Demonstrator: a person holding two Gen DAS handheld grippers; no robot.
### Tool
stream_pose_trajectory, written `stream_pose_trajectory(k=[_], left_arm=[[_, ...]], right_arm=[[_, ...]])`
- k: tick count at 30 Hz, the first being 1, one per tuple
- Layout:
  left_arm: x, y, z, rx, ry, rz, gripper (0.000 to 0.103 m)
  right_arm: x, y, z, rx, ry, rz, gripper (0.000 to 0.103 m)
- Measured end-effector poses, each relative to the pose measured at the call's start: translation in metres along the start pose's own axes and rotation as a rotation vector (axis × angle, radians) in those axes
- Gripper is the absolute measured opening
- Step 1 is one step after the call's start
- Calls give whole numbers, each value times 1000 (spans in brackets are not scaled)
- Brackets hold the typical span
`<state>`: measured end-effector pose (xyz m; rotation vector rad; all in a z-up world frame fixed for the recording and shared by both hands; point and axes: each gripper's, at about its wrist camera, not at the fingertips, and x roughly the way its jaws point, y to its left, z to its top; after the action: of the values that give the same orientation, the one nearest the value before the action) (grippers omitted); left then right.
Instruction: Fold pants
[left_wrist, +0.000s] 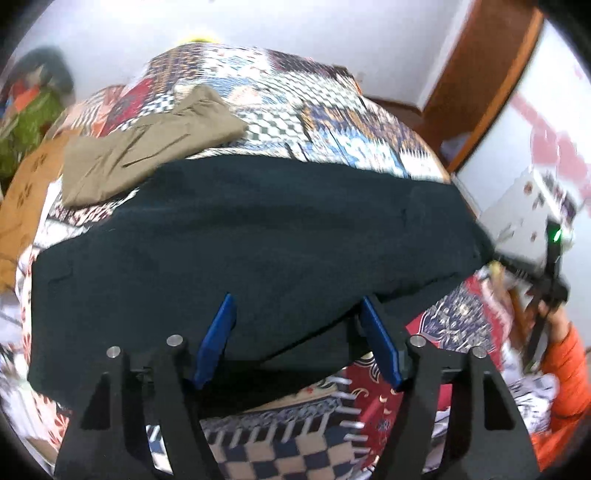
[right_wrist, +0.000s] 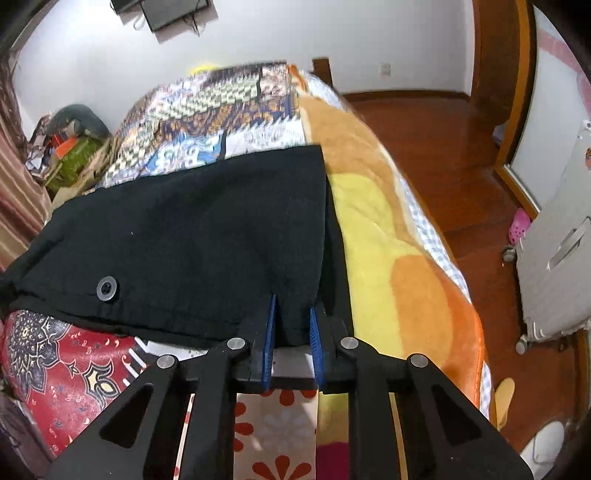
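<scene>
Right wrist view showed your right gripper with jaws narrowed around the near hem of the black pants lying flat on the bed; whether the pads pinched, I could not tell. Your left gripper stood released over the cloth. If only one layer was caught, the fold could slip crooked.

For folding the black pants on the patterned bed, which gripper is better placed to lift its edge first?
The right gripper, probably: its blue pads already straddle the near edge of the black fabric pants close to their corner. The left gripper is open wider, with cloth loosely between its pads.
</scene>
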<state>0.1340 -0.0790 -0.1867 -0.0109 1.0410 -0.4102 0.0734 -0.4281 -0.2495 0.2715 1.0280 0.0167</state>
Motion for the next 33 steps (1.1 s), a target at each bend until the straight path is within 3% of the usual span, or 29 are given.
stream_pose_trajectory(k=[2,6,13,19,22,26,33], left_arm=[[-14,20,3,-56,-31,10,69],[-43,73,8,-180,-100,37,69],[-57,161,14,-296,-155,206,69],[-36,228,14,-347,-106,291,69],[-24,255,10,-376,-77,272,69],[-2,271,8,-362,-34,262,69],[34,280,12,-333,45,229,70]], right_arm=[[-4,2,6,-3,38,-13,27],[-18,14,20,-27,13,-8,34],[-22,96,72,-211,-48,78,39],[5,202,116,-406,-70,177,41],[23,242,130,-467,-54,232,42],[53,303,139,-568,-8,304,52],[103,373,131,-724,115,372,54]])
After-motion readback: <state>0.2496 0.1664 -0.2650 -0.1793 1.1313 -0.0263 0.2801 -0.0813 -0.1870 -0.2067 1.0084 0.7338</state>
